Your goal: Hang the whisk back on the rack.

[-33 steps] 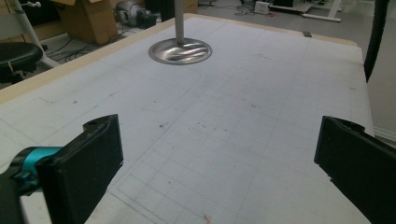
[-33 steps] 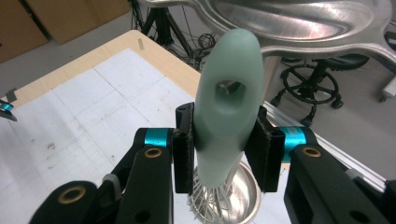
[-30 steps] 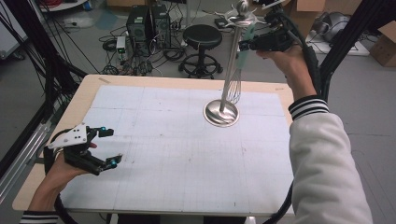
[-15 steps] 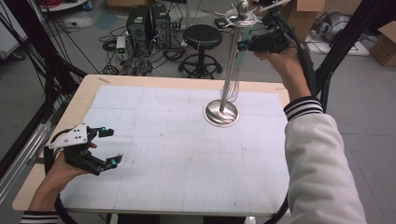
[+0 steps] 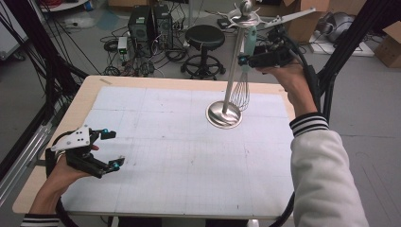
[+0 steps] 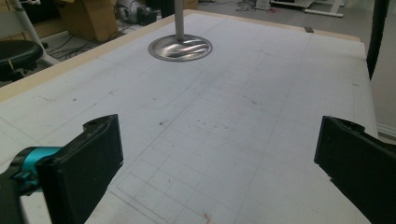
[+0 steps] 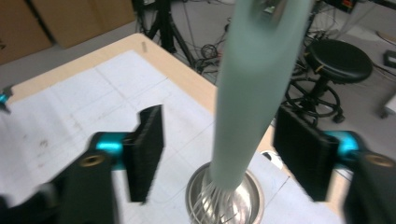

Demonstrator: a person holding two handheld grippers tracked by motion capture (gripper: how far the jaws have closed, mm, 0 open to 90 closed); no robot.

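The whisk (image 5: 246, 71) hangs from a hook near the top of a steel utensil stand (image 5: 224, 115) at the far right of the desk (image 5: 156, 165), its pale green handle up and its wire balloon dangling just above the stand's round base. It looks light; the handle is stiff and smooth, probably a little slippery, while the thin wire loops would flex and spring under pressure, so the handle's middle is the place to take hold, squarely across its width. Because it hangs free, it is likely to swing if nudged, and the tall stand could rock on its narrow pole. The right gripper (image 7: 219, 149) has the handle between its fingers (image 7: 149, 149), which have just been opening and stand clear of it on both sides; the picture is blurred, but a gap seems to show at each pad. The left gripper (image 6: 219, 158) rests low over the near left of the desk, fingers spread wide and holding nothing.
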